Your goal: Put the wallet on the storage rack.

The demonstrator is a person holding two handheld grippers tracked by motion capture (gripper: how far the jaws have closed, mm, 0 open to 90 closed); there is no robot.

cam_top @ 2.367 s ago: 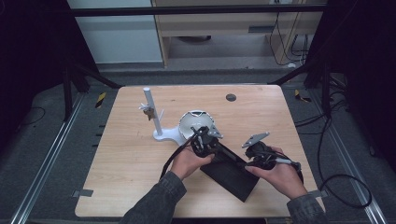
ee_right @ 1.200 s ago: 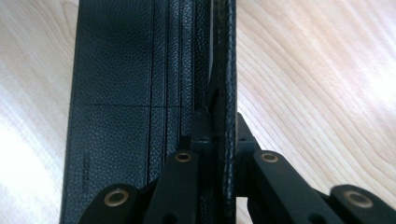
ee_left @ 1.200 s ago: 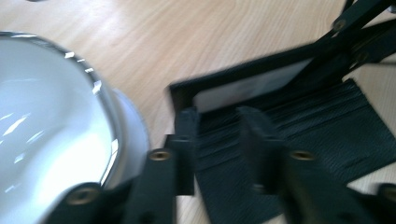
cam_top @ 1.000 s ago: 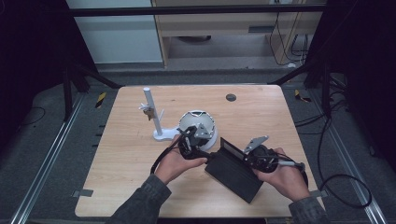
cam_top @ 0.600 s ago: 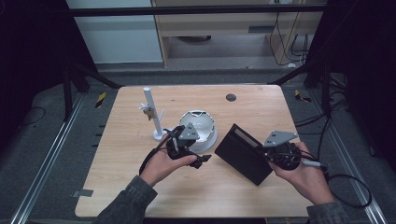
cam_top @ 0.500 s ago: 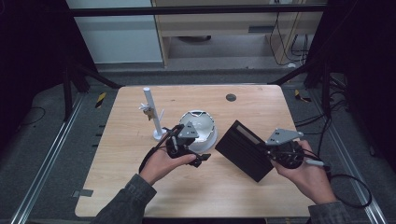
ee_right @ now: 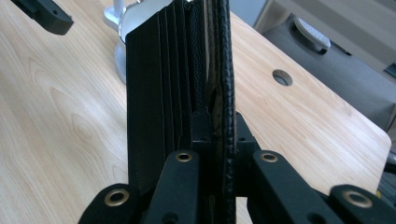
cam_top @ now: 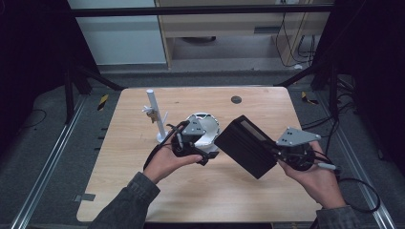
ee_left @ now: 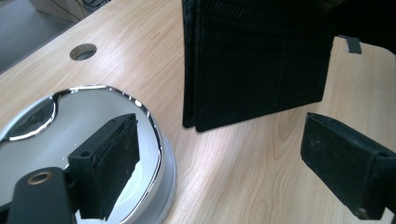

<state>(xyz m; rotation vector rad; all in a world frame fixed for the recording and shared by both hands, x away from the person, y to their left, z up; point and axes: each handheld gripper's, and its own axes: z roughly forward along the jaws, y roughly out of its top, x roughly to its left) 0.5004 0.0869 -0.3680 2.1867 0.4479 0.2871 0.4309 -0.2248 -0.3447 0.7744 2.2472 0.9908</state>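
Near edge of table (cam_top: 200, 200) bare wood, wide room to pass. L side also free up to white post (cam_top: 155, 117). Mid table tight: mirror (cam_top: 207, 129) sits just beside left claw (cam_top: 203, 155), w/ black wallet (cam_top: 248, 145) raised betw. the claws. Far R corner open around cable hole (cam_top: 236, 99).

There are two grippers: the left gripper (cam_top: 203, 151) and the right gripper (cam_top: 277, 153). I count one black wallet (cam_top: 246, 145), one round mirror (ee_left: 60, 126), one white stand (cam_top: 156, 117) and one wooden table (cam_top: 210, 191).
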